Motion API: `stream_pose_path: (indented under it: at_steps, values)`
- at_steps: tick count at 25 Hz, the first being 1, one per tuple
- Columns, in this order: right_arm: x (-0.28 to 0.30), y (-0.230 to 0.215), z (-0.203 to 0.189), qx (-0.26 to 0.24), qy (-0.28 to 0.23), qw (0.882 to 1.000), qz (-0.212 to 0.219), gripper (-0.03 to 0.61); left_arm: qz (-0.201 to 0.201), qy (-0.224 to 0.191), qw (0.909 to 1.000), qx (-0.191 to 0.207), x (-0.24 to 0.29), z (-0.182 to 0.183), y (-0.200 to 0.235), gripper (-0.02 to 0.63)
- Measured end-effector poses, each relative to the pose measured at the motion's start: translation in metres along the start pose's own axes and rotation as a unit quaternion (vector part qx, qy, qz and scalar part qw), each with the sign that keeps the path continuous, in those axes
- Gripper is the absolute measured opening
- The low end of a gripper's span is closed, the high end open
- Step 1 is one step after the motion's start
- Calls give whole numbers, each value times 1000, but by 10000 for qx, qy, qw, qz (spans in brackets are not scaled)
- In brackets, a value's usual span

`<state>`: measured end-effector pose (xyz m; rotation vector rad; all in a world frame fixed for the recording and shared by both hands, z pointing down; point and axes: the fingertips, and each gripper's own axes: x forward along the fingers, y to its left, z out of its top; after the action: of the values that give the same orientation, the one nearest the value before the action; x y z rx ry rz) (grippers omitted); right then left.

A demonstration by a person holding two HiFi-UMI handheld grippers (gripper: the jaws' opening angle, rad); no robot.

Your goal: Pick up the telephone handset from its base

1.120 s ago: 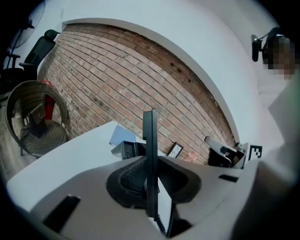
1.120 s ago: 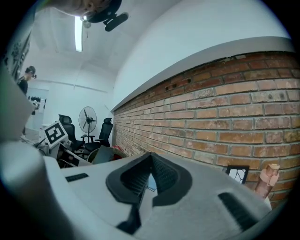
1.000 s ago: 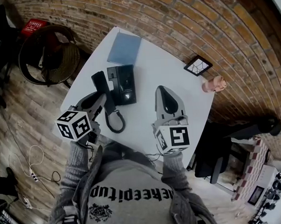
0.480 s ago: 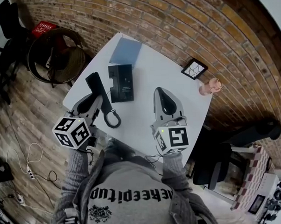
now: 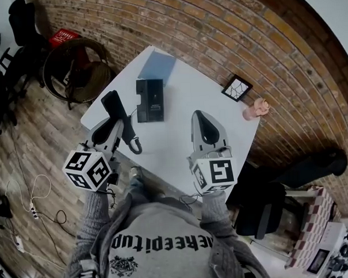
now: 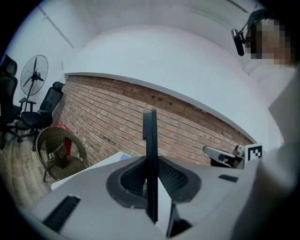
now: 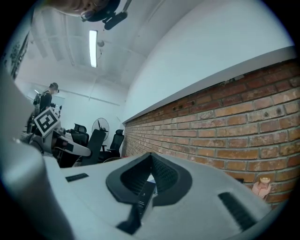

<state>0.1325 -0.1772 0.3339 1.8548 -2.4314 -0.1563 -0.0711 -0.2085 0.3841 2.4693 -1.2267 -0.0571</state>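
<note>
Black handset [image 5: 112, 103] sits clamped in the left gripper [image 5: 117, 127], off the base [image 5: 150, 100] on the desk [image 5: 183, 95]. The right gripper [image 5: 203, 127] has its jaws closed, empty. Risk: further lift tightens the cord [image 5: 134, 146], dragging the base or twisting the handset loose.

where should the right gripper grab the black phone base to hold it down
Probably across the narrow width of the flat black rectangular phone base, jaws on its two long edges, coming down from above on its right side. It lies flat on the white table, and the left gripper with the black handset and cord crowds its left.
</note>
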Motion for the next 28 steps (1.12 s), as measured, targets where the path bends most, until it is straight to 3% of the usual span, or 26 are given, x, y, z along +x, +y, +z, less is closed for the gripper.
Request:
stream_pose_path:
  at_steps: [8,28]
  values:
    - [-36,6,16,-79,-184,9998,78,6,218,-345,9983,426,-36,9,-30,67]
    - [-105,12,42,-219,-543,9983,78,5,702,-1017,9872,1012,-108,28,-79,67]
